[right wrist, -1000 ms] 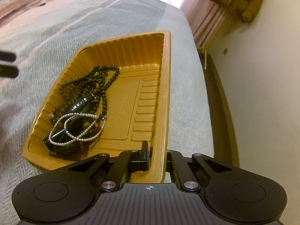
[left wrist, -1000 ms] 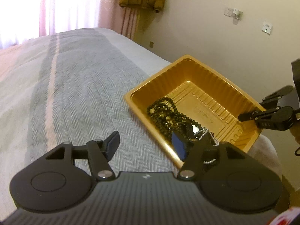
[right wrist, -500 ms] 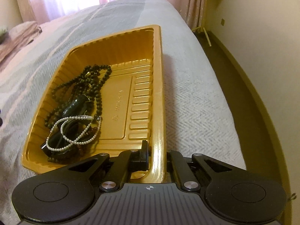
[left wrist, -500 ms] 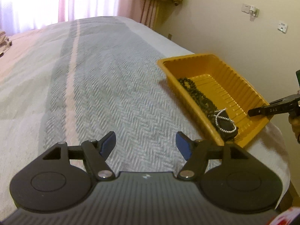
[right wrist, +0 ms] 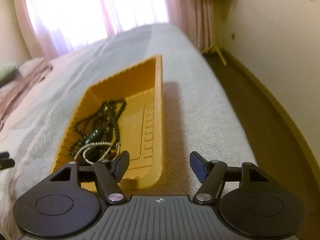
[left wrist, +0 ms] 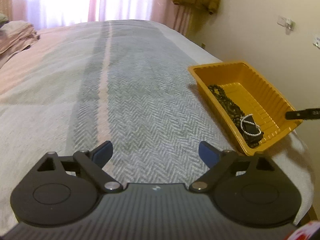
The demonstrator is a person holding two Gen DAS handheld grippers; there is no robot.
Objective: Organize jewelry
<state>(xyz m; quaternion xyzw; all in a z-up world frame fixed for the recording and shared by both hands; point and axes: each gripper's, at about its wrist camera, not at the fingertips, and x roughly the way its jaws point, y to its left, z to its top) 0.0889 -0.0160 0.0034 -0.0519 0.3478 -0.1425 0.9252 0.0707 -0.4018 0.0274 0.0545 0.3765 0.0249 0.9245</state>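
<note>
Two strands we count in the yellow tray (left wrist: 278,98) on the bed (left wrist: 140,104): dark beads (right wrist: 106,116), a pearl strand (right wrist: 96,150), over a dark item, perhaps a case. Left gripper (left wrist: 156,152) and right gripper (right wrist: 159,165): both spread wide, both empty.

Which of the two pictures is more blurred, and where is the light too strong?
Right wrist view: motion blur smears the yellow tray and the dark beads; the window is blown out white. Left wrist view: sharper, the pearl strand shows clearly, though its window also glares.
</note>
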